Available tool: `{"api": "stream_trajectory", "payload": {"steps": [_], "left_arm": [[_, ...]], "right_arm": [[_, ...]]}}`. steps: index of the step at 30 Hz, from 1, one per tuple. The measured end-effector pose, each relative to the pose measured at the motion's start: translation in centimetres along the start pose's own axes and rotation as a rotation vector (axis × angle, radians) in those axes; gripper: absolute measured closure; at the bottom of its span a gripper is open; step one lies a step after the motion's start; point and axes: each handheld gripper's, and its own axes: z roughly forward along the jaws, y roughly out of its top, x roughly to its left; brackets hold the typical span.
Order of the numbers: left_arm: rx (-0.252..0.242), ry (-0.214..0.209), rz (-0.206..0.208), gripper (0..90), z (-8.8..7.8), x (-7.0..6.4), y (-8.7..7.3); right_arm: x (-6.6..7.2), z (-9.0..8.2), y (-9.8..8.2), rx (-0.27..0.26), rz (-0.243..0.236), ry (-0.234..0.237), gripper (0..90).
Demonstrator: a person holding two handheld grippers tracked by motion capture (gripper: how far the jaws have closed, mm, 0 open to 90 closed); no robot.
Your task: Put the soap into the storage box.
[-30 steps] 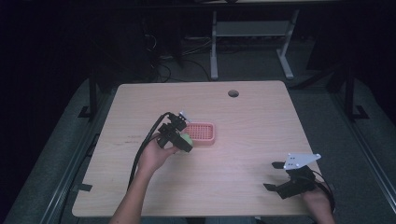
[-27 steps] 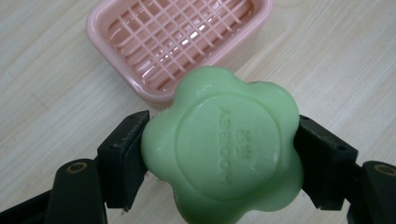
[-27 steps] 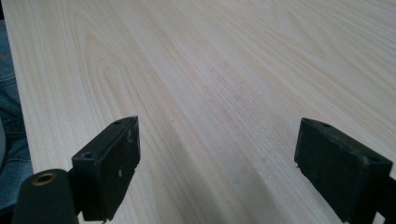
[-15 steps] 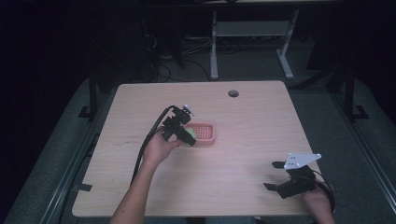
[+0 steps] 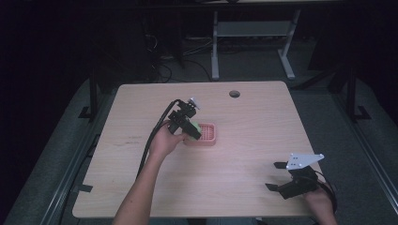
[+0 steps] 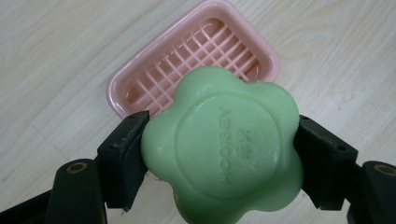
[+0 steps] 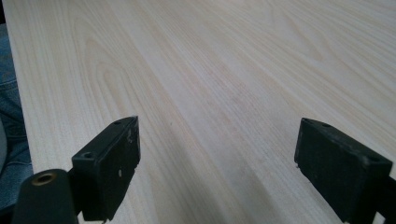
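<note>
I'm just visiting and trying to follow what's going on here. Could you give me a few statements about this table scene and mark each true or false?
1. The left hand-held gripper clamps a green flower-shaped soap bar. True.
2. The soap already lies in the pink slotted plastic soap dish. False: it is held above the dish.
3. The right hand-held gripper holds a sponge. False: its jaws are open with nothing between them.
4. The dish sits on a light wooden table. True.
</note>
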Motion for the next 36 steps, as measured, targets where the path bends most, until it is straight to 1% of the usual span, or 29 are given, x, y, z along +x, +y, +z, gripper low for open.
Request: {"api": "stream_trajectory", "payload": {"steps": [2,4,6,8,11,12,14,15,18,19,21,23,24,25,29,32,36], "left_arm": [[-0.004,0.003,-0.002,26.7,0.1,-0.1,0.3],[0.012,0.003,0.009,26.7,0.2,0.1,0.6],[0.027,0.02,0.018,26.7,0.3,0.2,0.9],[0.027,0.012,0.01,26.7,0.4,0.4,1.2],[0.037,0.02,0.01,26.7,0.5,0.6,1.6],[0.035,0.021,0.003,26.7,0.6,0.7,1.7],[0.027,0.009,-0.012,26.7,0.6,1.0,2.0],[0.025,0.007,-0.012,26.6,0.7,1.1,2.2],[0.024,0.012,-0.022,26.7,1.0,1.1,2.7],[0.036,0.011,-0.013,26.6,1.0,1.2,2.9],[0.038,0.01,-0.012,26.6,1.1,1.1,3.0],[0.03,0.004,-0.021,26.6,1.4,1.1,3.5],[0.037,0.012,-0.024,26.6,1.5,1.1,3.6],[0.044,0.018,-0.017,26.6,1.6,1.1,3.7],[0.032,0.013,-0.029,26.6,2.1,1.0,3.8],[0.037,0.014,-0.026,26.6,2.4,0.9,3.9],[0.04,0.011,-0.036,26.6,3.0,1.0,4.0]], "right_arm": [[0.0,0.0,0.0,-0.001,0.0,0.0,13.8],[0.0,0.0,0.0,0.0,0.001,0.0,13.8],[0.0,0.0,0.0,0.0,0.0,0.002,13.8],[0.0,0.0,0.1,-0.001,-0.004,0.001,13.8],[0.0,0.0,0.0,-0.003,-0.001,0.001,13.8],[0.0,0.0,0.0,-0.005,0.003,0.004,13.8],[-0.1,0.0,0.0,-0.007,0.004,0.002,13.8],[-0.1,0.0,0.0,-0.005,0.004,0.0,13.8],[-0.1,0.0,0.1,-0.007,0.001,-0.002,13.8],[0.0,0.0,0.1,-0.006,0.003,-0.001,13.8],[0.0,0.0,0.1,-0.007,0.003,0.001,13.8],[0.0,0.0,0.1,-0.006,0.001,0.001,13.8],[0.0,0.0,0.1,-0.006,0.0,0.001,13.8],[0.0,0.0,0.1,-0.006,0.001,0.001,13.8],[-0.1,0.0,0.1,-0.007,0.002,0.003,13.8],[0.0,0.1,0.1,-0.006,-0.002,0.004,13.8],[0.0,0.1,0.1,-0.005,-0.006,0.005,13.7]]}}
